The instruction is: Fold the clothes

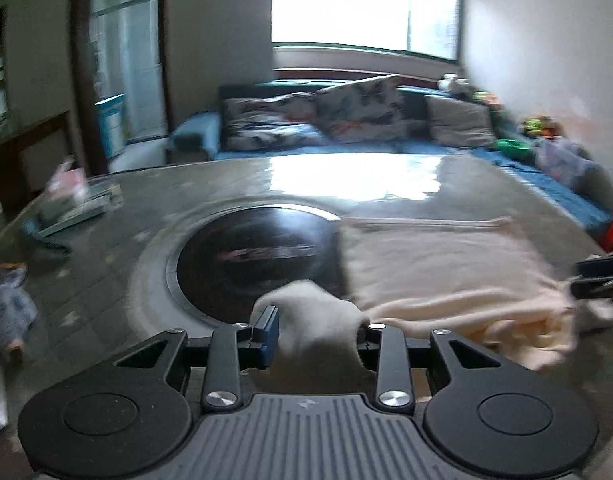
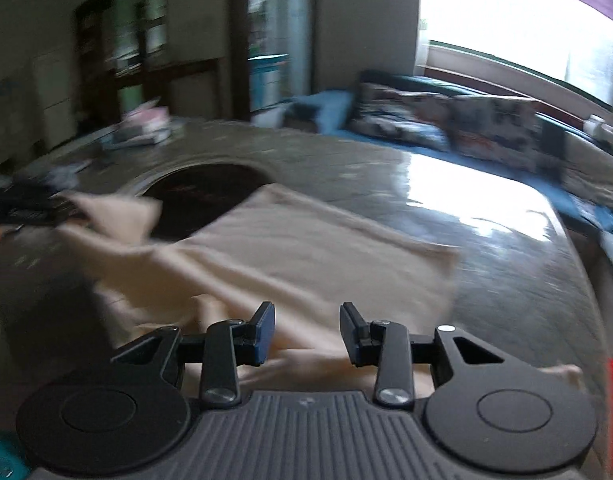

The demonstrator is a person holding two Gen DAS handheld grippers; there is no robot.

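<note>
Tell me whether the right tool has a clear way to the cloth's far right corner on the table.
Probably yes. The right tool stands open above the cloth, and nothing lies between it and that corner.

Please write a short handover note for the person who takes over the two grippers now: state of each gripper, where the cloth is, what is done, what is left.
Left gripper: a bunched corner of the cream cloth sits between its jaws; a firm grip cannot be confirmed.
Right gripper: open, empty, above the cloth's near edge.
Cloth: on the table, partly over the dark round inset; far part flat, near edge rumpled.
Left: finish the fold and smooth it.
</note>
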